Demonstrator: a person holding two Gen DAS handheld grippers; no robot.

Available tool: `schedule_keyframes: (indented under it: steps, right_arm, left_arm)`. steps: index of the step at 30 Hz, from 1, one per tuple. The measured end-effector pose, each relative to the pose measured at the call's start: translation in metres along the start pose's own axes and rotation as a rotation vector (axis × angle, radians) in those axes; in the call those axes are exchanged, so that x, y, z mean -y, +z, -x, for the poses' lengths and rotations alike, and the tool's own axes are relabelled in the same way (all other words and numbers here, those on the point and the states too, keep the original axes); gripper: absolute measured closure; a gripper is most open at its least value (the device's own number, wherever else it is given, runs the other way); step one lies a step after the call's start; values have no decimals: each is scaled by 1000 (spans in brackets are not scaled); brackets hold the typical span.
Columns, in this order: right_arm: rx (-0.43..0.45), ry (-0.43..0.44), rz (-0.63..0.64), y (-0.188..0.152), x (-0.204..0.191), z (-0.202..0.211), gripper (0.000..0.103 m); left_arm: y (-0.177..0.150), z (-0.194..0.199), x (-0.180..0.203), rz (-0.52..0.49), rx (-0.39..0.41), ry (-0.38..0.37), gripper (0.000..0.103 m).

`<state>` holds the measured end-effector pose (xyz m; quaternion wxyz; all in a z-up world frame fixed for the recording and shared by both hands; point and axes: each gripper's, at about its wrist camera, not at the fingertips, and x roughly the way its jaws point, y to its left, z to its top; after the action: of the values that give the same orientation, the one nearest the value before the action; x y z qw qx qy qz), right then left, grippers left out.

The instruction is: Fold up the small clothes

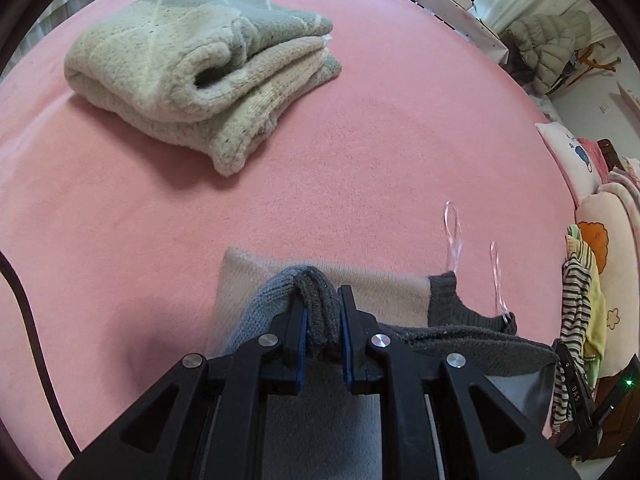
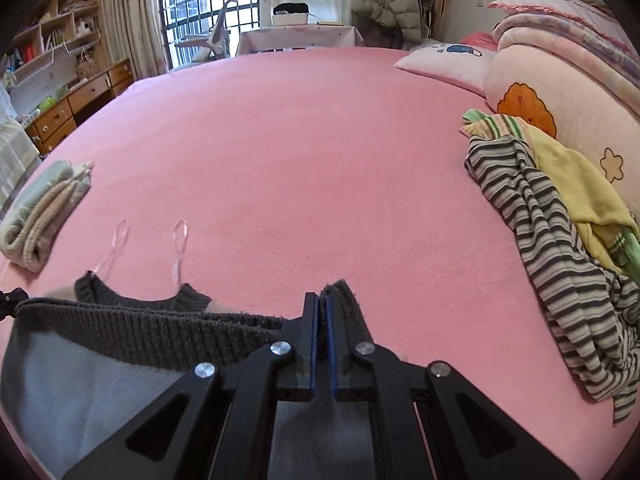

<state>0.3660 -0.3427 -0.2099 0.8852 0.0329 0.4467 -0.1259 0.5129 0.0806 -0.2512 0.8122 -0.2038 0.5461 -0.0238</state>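
Left wrist view only: a folded cream and grey-green fluffy knit sweater (image 1: 200, 80) fills the far left part of the pink fleece bed cover (image 1: 360, 152), seen whole; a dark cable (image 1: 24, 312) crosses the cover's left edge.
Right wrist view only: a loose pile of striped grey-and-white and yellow clothes (image 2: 560, 248) lies against the cover's right edge, below a pink cartoon-print pillow (image 2: 560, 100); wooden drawers (image 2: 80, 100) and a barred window (image 2: 208, 4) stand beyond the far left corner (the folded sweater shows here only as a sliver at the left edge).
Both views: two clear plastic hanger loops (image 1: 452, 232) lie on the cover just past the garment's dark collar.
Task garment: a small dark grey ribbed knit garment with pale grey and cream panels (image 1: 460, 336) lies at the near edge of the cover, its ribbed hem stretched between the two tools.
Left gripper (image 1: 322, 312): jaws nearly closed, the blue pads clamping a thick bunched fold of the grey knit, which bulges out above the fingertips.
Right gripper (image 2: 322, 312): jaws almost together, pinching a thin corner of the same knit hem, whose tip sticks up beside the right finger.
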Motion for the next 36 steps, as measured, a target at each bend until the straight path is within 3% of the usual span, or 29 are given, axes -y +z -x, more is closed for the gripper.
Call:
schedule_keyframes:
  steps: [7,13,14,16,18,20,24,28,30,31,33,36]
  right_arm:
    - [-14,-29,2,4,2,-18,100]
    - [-102,17,-4,3,3,-31,99]
    - [-100,21,-5,4,4,-28,98]
    - [-84,52,-10,7,5,-16,86]
    - [-55,63,-13,10,5,3,73]
    - [-31,84,-6,12,4,20,66]
    - [11,114,14,13,4,62,64]
    - [39,75,56,4,-5,101,64]
    - [37,61,94,-5,-15,113,66]
    - [35,74,112,-11,-21,117,72]
    - [24,124,142,-25,-33,124,80]
    - [-2,199,160,-50,-57,128,82]
  left_arm:
    - [12,-12,7,-3,-7,11,91]
    - [15,-28,4,12,-80,-1,79]
    - [16,-26,4,12,-89,-24,72]
    - [16,-20,6,5,-101,-52,54]
    - [14,-8,11,-8,-92,-54,28]
    - [10,10,18,-34,-55,-24,20]
    - [3,49,31,-106,-18,-35,19]
    - [-15,86,41,-162,32,-26,19]
    - [-37,98,53,-224,42,-11,19]
    - [-49,101,59,-256,37,-12,19]
    - [-78,97,71,-312,8,-19,19]
    - [-120,87,81,-378,-7,-18,19]
